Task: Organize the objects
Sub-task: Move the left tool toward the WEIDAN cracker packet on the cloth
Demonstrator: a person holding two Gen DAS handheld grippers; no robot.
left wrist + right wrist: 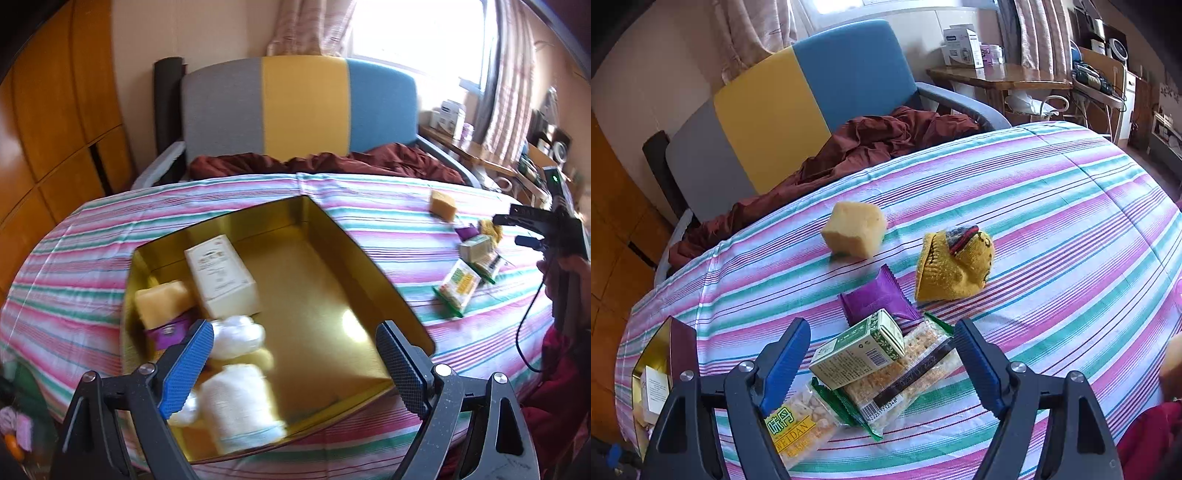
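A gold tin (325, 280) lies open on the striped cloth. It holds a cream box (221, 277), a yellow sponge (162, 302), a purple packet (170, 332), white cotton (236, 336) and a white roll (240, 402). My left gripper (293, 326) hangs open over the tin's near end, gripping nothing. My right gripper (882, 325) is open above a small green box (860, 350) that rests on snack packs (908, 373); its pads touch nothing. Beyond lie another purple packet (875, 299), a second sponge (855, 234) and a yellow knitted piece (955, 267).
A grey, yellow and blue seat back (303, 107) with a maroon cloth (871, 140) stands behind the table. A wooden side table (997, 79) with boxes is at the right, wooden cabinets (55, 122) at the left. A red sleeve (1148, 432) shows at the lower right.
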